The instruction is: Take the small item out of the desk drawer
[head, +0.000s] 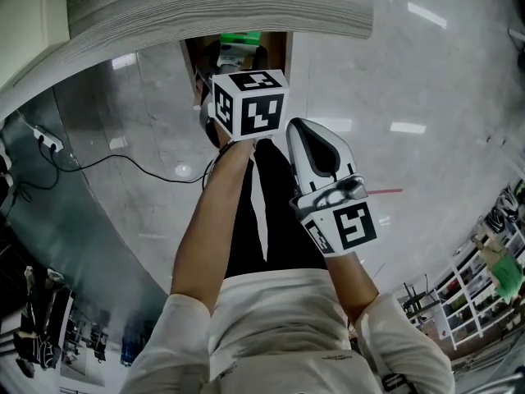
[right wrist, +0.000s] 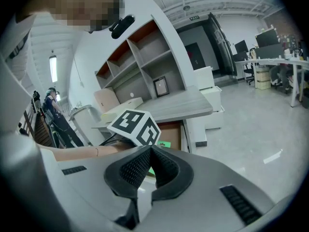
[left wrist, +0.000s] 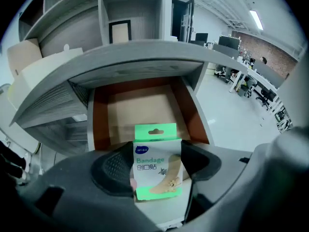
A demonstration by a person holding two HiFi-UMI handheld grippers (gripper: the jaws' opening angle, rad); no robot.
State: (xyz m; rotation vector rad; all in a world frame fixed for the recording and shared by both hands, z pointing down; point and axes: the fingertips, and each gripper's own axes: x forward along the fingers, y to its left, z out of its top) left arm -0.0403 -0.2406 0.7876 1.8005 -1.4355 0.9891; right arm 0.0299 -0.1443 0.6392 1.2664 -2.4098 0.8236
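Left tool [left wrist: 157,164] around box [left wrist: 155,151], drawer [left wrist: 189,111] behind

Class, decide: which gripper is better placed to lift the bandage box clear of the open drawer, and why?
Left. The left gripper has its fingers clamped on the bandage box at the open drawer; the right gripper is shut, empty, and held back from it.

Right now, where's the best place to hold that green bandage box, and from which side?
Probably just as the left gripper has it: squeeze the bandage box across its two side edges, low on the body, coming at the printed front. It stands upright, and the thin hang tab on top would likely bend.
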